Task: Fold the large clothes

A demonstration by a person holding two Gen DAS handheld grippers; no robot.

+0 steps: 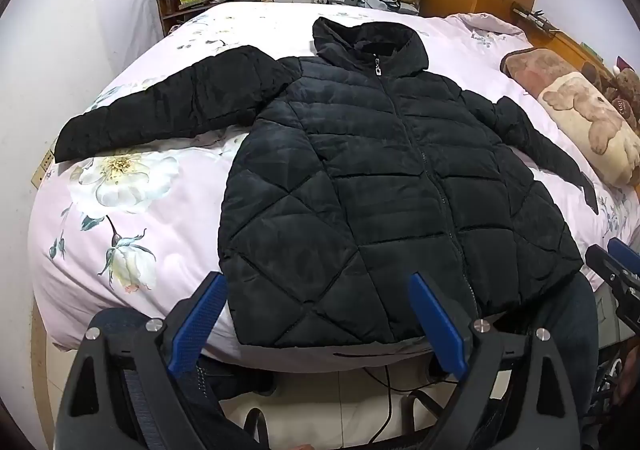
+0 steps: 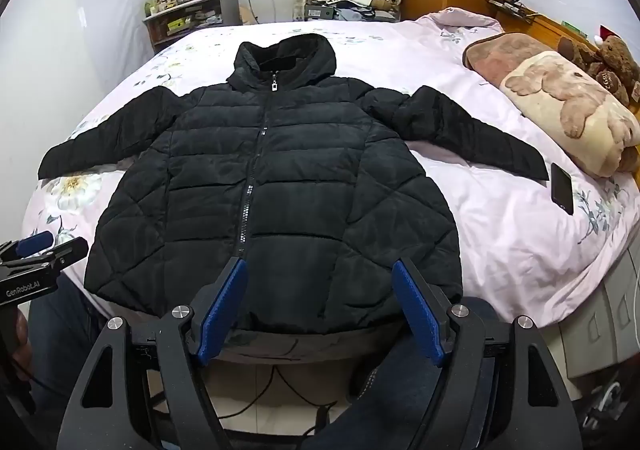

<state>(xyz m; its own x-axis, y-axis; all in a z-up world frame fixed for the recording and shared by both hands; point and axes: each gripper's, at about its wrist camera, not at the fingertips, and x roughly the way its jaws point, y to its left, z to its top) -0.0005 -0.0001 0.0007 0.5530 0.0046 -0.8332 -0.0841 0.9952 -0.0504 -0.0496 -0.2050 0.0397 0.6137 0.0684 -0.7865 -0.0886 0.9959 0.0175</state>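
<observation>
A black quilted jacket (image 2: 272, 186) lies zipped and face up on the bed (image 2: 500, 234), hem at the near edge, hood toward the far edge, both sleeves spread outward. The left gripper (image 1: 320, 326) and the right gripper (image 2: 320, 310) both hover over the hem with jaws spread wide and nothing between them. A dark phone (image 2: 562, 188), apparently face down, lies by the right sleeve's cuff, near a bear-print pillow (image 2: 572, 110).
</observation>
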